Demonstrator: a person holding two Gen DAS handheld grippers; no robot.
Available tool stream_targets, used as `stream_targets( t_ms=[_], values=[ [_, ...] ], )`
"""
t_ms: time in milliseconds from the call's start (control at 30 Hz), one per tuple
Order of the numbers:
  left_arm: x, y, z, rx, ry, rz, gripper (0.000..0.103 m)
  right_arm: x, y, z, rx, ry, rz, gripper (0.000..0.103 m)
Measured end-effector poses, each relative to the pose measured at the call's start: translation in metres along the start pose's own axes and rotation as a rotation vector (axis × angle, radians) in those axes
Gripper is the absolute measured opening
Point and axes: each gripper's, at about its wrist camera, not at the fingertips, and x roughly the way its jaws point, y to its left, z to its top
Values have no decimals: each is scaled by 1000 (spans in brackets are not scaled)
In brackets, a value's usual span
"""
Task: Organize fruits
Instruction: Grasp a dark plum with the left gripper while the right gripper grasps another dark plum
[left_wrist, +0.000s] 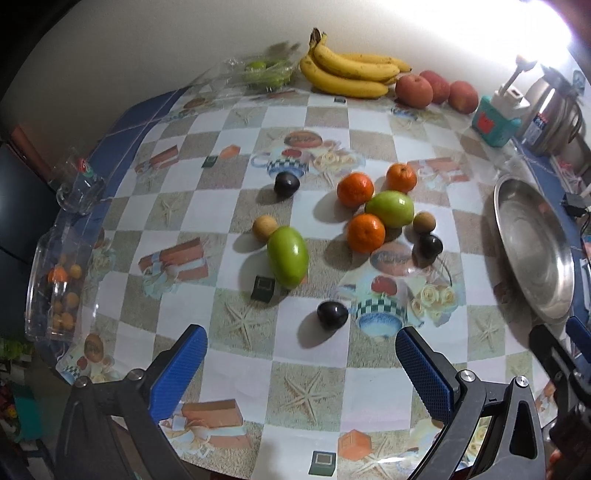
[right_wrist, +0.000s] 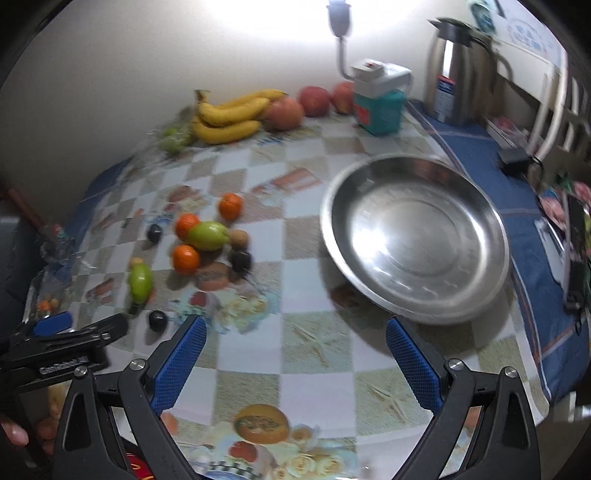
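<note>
Loose fruit lies mid-table: three oranges, two green mangoes, dark plums and small brown fruits. The same cluster shows blurred in the right wrist view, an orange among it. A steel bowl stands empty at the right, also the steel bowl. My left gripper is open, just short of the nearest plum. My right gripper is open above bare tablecloth, in front of the bowl. Nothing is held.
Bananas, red apples and bagged green fruit line the far wall. A teal box and steel thermos stand back right. A clear container and glass sit at the left edge.
</note>
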Motion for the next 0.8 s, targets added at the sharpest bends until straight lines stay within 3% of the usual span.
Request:
stream_targets(
  t_ms=[167, 400, 600, 733, 800],
  values=[
    [-1, 15, 18, -91, 58, 20, 103, 0, 17, 14, -19, -2, 36, 98],
    [5, 22, 36, -171, 52, 54, 103, 9, 28, 36, -15, 5, 78, 98],
    [24, 33, 41, -268, 102, 62, 103, 32, 32, 49, -10, 56, 77, 98],
    [32, 32, 41, -266, 77, 77, 103, 48, 34, 55, -27, 74, 57, 98],
    [39, 32, 39, -267, 104, 66, 103, 57, 36, 58, -35, 86, 58, 98]
  ],
)
